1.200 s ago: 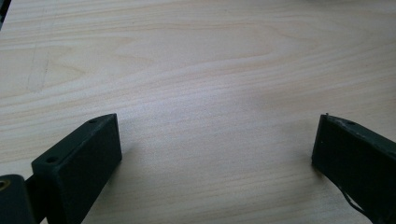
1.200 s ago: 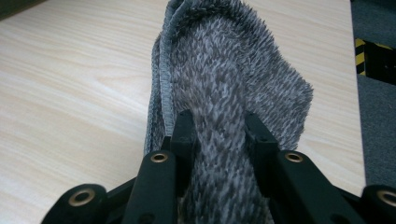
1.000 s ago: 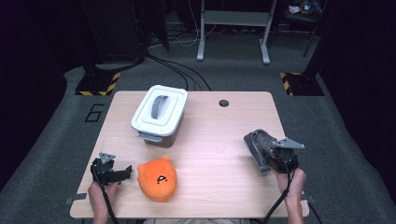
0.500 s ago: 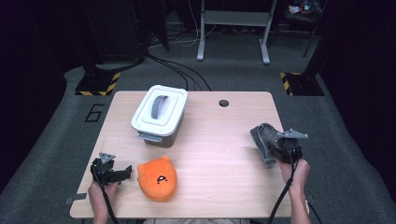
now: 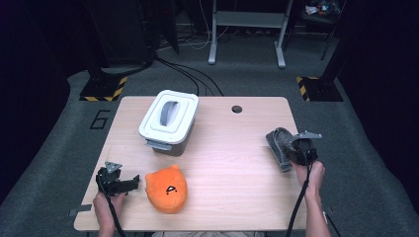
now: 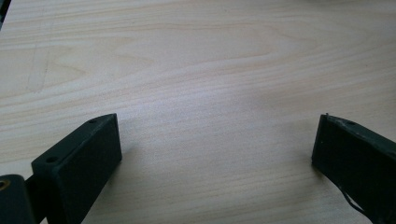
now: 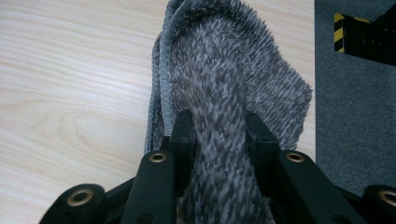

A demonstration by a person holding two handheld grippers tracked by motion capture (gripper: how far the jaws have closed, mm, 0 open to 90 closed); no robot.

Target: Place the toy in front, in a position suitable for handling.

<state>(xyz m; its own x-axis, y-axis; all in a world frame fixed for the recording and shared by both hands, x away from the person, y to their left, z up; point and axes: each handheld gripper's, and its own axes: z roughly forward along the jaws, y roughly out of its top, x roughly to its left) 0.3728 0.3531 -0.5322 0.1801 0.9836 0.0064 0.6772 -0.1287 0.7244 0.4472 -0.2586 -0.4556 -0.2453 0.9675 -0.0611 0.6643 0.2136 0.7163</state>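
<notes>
A grey fuzzy slipper (image 5: 276,144) hangs just above the right side of the wooden table (image 5: 232,173), with my right gripper (image 5: 292,149) shut on it. In the right gripper view the black jaws pinch the fuzzy fabric (image 7: 224,60) from both sides at my right gripper (image 7: 219,123), near the table's right edge. My left gripper (image 5: 134,182) rests low at the front left, jaws open. In the left gripper view nothing but bare wood lies between the jaws of my left gripper (image 6: 217,144). An orange plush toy (image 5: 167,188) lies just right of it.
A white lidded box (image 5: 168,121) with a grey handle stands at the back left of the table. A small round hole (image 5: 236,109) marks the far edge. Dark carpet, cables and stand legs surround the table.
My right gripper has carried the slipper away from the person, toward the far right of the table. The left gripper, plush toy and box have stayed put.
</notes>
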